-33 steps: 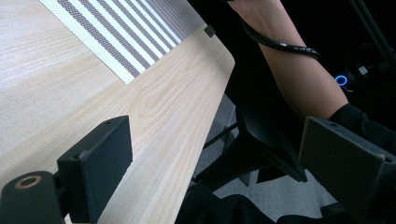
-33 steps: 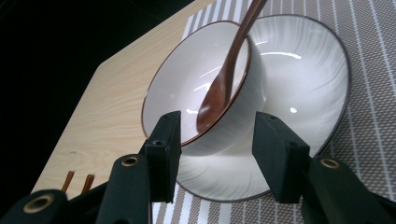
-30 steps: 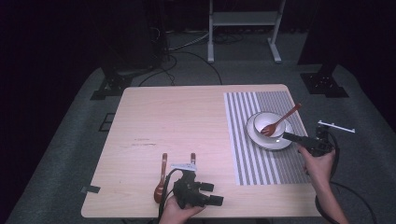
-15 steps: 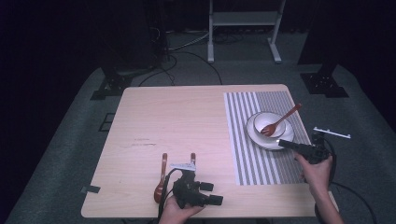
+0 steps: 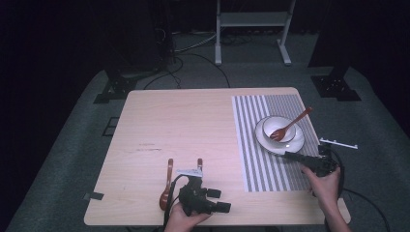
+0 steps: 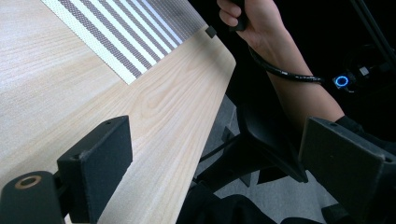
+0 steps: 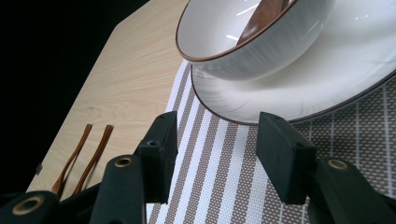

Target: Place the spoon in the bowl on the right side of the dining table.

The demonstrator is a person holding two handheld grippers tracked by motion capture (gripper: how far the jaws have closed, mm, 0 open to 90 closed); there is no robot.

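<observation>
A white bowl (image 5: 278, 128) (image 7: 233, 42) stands on a white plate (image 5: 263, 140) (image 7: 327, 79) on the striped placemat (image 5: 256, 159) (image 7: 219, 177). A wooden spoon (image 5: 290, 124) (image 7: 264, 14) leans in the bowl. My right gripper (image 5: 289, 155) (image 7: 217, 135) hovers low over the mat, open and empty, its jaws pointing at the plate's near rim. My left gripper (image 5: 220, 200) (image 6: 219, 140) is open and empty at the table's front edge, pointing right. Two wooden utensils (image 5: 168, 181) (image 7: 70, 161) lie beside it.
The wooden table (image 5: 183, 125) has bare room across its middle and left. A small tape piece (image 5: 94, 195) sits at the front left corner. A metal rack (image 5: 251, 29), stand bases (image 5: 336, 87) and cables lie on the floor behind. The person's right hand (image 6: 252, 23) holds the other gripper.
My right gripper has drawn back a little from the plate toward the table's front edge. The left gripper has stayed put.
</observation>
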